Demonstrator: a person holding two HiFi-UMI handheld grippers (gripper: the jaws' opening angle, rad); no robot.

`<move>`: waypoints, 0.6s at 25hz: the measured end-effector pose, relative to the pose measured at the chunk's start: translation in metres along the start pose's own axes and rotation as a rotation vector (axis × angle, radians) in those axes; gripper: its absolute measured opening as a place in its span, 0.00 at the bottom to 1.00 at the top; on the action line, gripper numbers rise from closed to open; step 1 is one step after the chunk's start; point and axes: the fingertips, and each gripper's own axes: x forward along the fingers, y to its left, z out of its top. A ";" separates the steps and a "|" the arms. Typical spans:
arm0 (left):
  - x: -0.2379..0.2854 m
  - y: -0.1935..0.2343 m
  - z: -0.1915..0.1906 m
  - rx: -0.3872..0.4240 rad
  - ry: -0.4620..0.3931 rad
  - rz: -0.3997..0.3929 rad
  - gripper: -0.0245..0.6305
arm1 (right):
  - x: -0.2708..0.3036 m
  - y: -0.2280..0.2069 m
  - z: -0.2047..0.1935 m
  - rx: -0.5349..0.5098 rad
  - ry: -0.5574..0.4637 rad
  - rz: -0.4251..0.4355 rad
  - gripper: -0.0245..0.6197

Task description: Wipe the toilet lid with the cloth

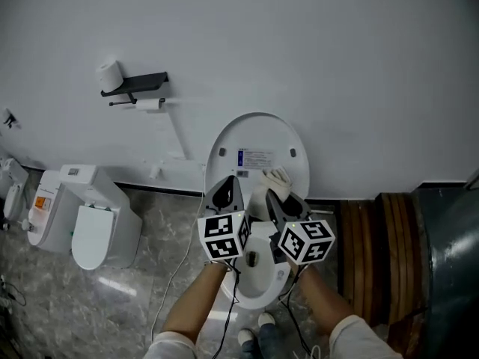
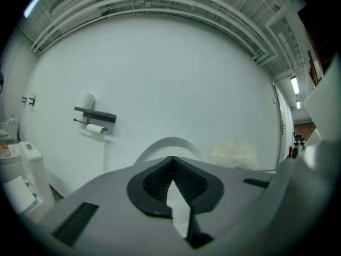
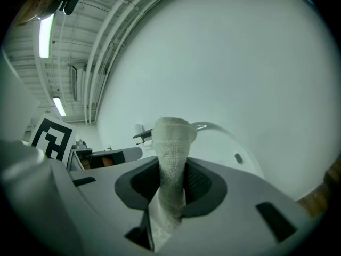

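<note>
Fingers (image 2: 154, 181) of the left gripper (image 2: 171, 160) are pressed together tip to tip. The right gripper (image 3: 171, 170) pinches a white cloth (image 3: 171, 143), which stands up past the finger ends as a folded wad.

Both grippers sit side by side, close, over the toilet bowl (image 1: 253, 279), aimed at the raised toilet lid (image 1: 254, 134). The lid stands upright against the wall (image 1: 337, 66), inner face toward the person. In the head view the cloth's free end lies over the lid's right middle part (touching or just short of it, cannot tell).

The lid's rounded top edge has bare wall all round it. Up and left on the wall is a dark shelf (image 1: 136, 83) with a paper roll (image 1: 110, 74) on it, well apart from the lid. A second toilet (image 1: 93, 229) stands off to the left on the grey marbled floor (image 1: 161, 226). A wooden panel (image 1: 367, 253) is near the bowl's right side.
</note>
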 end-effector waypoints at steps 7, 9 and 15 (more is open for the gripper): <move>0.105 0.039 -0.009 0.073 -0.048 -0.001 0.06 | 0.127 -0.041 0.006 -0.158 -0.022 0.038 0.17; 0.124 0.044 -0.013 0.075 -0.047 -0.023 0.06 | 0.155 -0.046 0.001 -0.173 -0.018 0.052 0.17; 0.141 0.055 -0.016 0.178 -0.073 0.014 0.06 | 0.211 -0.036 -0.001 -0.199 -0.044 0.146 0.17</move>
